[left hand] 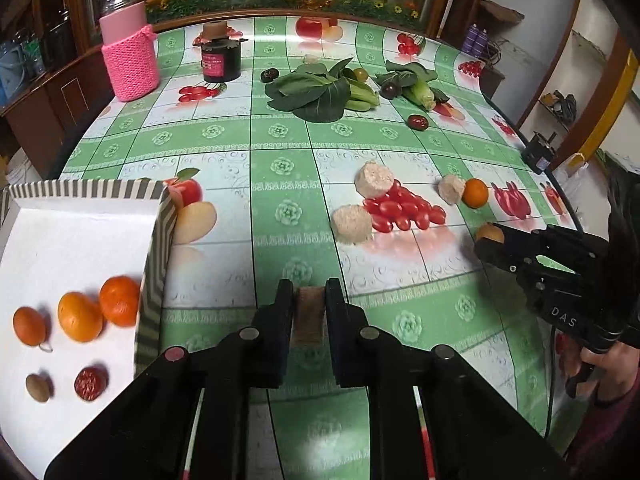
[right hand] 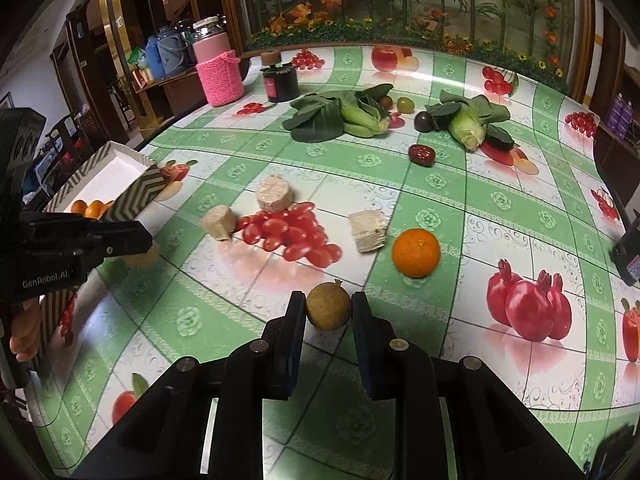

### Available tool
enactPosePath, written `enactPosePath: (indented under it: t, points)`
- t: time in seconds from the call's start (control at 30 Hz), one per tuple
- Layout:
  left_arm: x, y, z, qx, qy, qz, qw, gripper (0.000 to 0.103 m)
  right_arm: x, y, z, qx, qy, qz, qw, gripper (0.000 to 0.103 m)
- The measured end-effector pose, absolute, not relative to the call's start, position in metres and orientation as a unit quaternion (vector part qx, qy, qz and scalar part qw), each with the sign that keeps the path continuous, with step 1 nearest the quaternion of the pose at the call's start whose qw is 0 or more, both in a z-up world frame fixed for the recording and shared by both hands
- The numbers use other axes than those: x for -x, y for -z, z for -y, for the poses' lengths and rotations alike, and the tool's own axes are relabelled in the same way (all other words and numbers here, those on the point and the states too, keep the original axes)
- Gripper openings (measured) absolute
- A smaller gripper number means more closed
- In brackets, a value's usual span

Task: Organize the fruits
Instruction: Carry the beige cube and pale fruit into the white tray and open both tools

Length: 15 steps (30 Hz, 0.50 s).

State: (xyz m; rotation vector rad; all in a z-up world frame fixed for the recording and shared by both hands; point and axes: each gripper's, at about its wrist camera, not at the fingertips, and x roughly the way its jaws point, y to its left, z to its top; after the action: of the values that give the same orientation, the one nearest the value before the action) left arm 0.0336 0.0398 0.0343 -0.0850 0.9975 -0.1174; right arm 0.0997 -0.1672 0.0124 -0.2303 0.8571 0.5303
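Note:
My left gripper (left hand: 308,308) is shut on a tan biscuit block (left hand: 308,316), held above the table right of the white tray (left hand: 80,232). The tray holds three oranges (left hand: 80,316), a small brown fruit (left hand: 39,387) and a red date (left hand: 91,383). My right gripper (right hand: 328,312) is shut on a small brown round fruit (right hand: 329,306); it also shows in the left wrist view (left hand: 489,240). A loose orange (right hand: 416,253) lies on the table just right of it. A red date (right hand: 421,155) and dark plums (right hand: 424,121) lie farther back.
Three biscuit blocks (right hand: 274,194) lie mid-table among printed tomatoes. Leafy greens (right hand: 340,116) and a second bunch (right hand: 472,122) lie at the back with a green fruit (right hand: 405,105). A pink knitted jar (right hand: 219,68) and a black jar (right hand: 280,80) stand back left.

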Motion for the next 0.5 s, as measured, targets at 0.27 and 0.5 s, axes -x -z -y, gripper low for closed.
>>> enactPosePath:
  t: [0.27, 0.5]
  points:
    - [-0.008, -0.054, -0.058, 0.051, 0.051, -0.458, 0.886, 0.013, -0.084, -0.027, 0.145, 0.116, -0.274, -0.393, 0.870, 0.024]
    - [0.012, -0.067, -0.086, 0.059, 0.026, -0.442, 0.895, 0.013, -0.067, -0.031, 0.104, 0.125, -0.308, -0.386, 0.860, 0.024]
